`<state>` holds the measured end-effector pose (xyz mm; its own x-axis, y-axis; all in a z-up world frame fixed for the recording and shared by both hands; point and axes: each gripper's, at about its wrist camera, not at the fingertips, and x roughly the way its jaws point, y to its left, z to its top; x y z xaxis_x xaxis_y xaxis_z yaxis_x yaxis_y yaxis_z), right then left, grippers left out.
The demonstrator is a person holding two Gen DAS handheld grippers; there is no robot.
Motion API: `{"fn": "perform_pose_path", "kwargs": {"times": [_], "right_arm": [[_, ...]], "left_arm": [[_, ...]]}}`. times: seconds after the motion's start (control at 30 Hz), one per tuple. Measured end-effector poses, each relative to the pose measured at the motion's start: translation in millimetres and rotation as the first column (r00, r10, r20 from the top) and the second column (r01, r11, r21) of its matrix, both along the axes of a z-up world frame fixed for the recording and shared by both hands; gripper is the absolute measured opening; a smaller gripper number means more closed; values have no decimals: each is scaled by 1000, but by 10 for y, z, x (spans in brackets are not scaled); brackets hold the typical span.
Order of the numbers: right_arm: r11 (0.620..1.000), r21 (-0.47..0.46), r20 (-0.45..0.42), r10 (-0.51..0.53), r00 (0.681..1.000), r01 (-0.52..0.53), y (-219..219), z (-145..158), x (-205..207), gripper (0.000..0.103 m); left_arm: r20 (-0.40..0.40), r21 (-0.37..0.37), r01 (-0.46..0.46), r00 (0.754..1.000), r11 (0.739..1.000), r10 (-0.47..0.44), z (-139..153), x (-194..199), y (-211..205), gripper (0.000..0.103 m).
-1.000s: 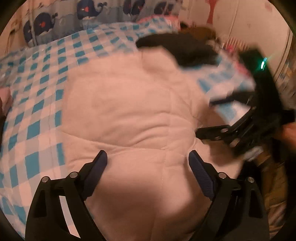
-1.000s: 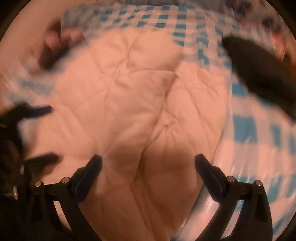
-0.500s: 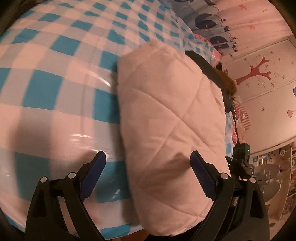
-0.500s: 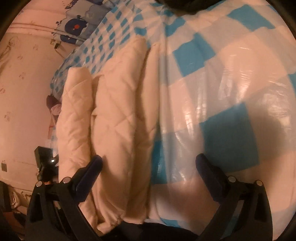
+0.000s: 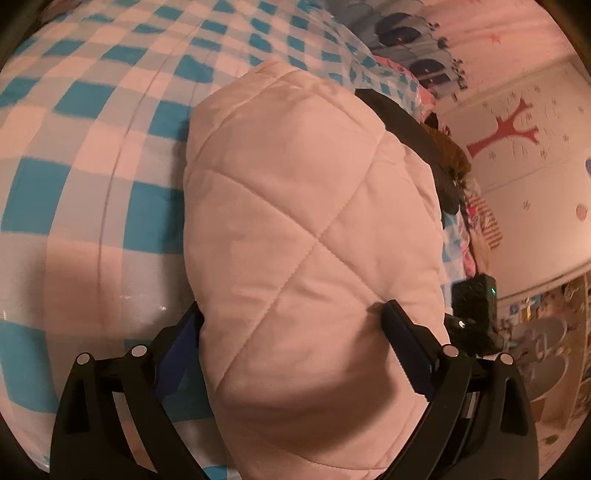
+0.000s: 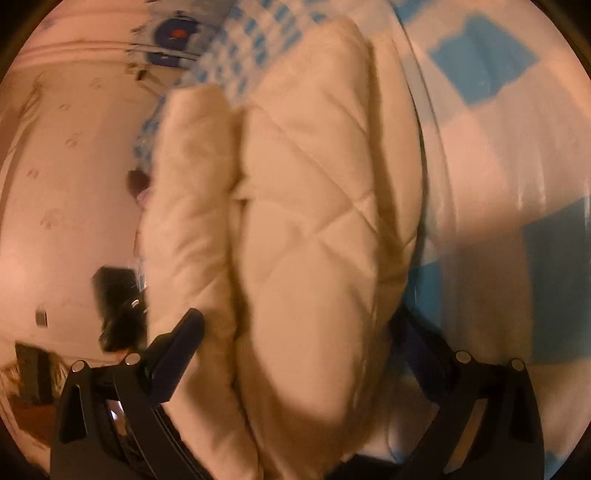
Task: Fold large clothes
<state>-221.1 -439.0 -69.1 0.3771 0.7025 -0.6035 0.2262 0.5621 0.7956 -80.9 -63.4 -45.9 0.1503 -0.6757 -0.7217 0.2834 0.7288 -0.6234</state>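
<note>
A pale pink quilted garment (image 5: 306,229) lies folded in a thick bundle on a bed with a blue and white checked cover (image 5: 74,177). My left gripper (image 5: 295,347) is open, with its jaws on either side of the bundle's near end. The bundle also shows in the right wrist view (image 6: 317,206), where its layers stand edge on. My right gripper (image 6: 299,354) is open and straddles the other end, its right finger partly hidden behind the cloth. The right gripper's body (image 5: 476,314) shows past the bundle in the left wrist view.
A black garment (image 5: 417,133) lies behind the bundle, beside a brown item and pink striped things. A whale-print cloth (image 5: 406,33) and a wall with a red tree sticker (image 5: 509,129) stand beyond. The checked cover (image 6: 509,147) spreads to the right in the right wrist view.
Both grippers dropped from above the garment to its two ends and have moved in, so the folded bundle now sits between each pair of jaws. The jaws stay open.
</note>
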Motion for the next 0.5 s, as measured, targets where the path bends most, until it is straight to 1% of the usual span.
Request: {"fn": "perform_pose_path", "kwargs": {"times": [0.07,0.1,0.13,0.17,0.2,0.23,0.27,0.3,0.37,0.4,0.43,0.47,0.5], "right_arm": [[999,53,31,2,1000,-4,38,30,6,98],[996,89,62,1,998,-7,62,79,-4,98],[994,107,86,-2,996,-8,82,128,-13,98],[993,117,99,-1,995,-11,79,153,-23,98],[990,139,124,3,992,-20,99,196,-33,98],[988,154,149,9,989,-32,138,246,-40,98],[989,140,163,19,986,-42,197,299,-42,98],[993,101,170,38,985,-55,266,369,-48,98],[996,51,155,66,986,-75,350,412,-25,98],[996,29,132,76,988,-80,367,390,-20,98],[997,-22,92,75,993,-73,358,352,-43,98],[996,-54,79,70,994,-66,349,333,-54,98],[997,-66,69,56,996,-51,319,299,-96,98]], "left_arm": [[19,12,1,1000,1000,-1,26,-10,11,88],[46,22,4,999,1000,-5,66,-31,9,84],[83,41,10,996,999,-13,122,-67,4,75],[139,67,16,990,998,-25,207,-121,-18,70],[170,79,20,985,997,-33,273,-155,-29,69],[209,95,25,977,995,-45,354,-198,-58,65],[262,125,30,963,992,-63,453,-256,-100,62],[297,144,32,952,989,-74,528,-290,-114,62],[358,180,37,928,983,-101,685,-336,-140,62],[364,185,44,925,982,-110,720,-306,-142,62],[357,188,59,926,980,-124,724,-273,-150,62],[346,195,69,928,978,-135,697,-250,-145,62],[337,207,76,930,975,-144,651,-228,-140,62]]}}
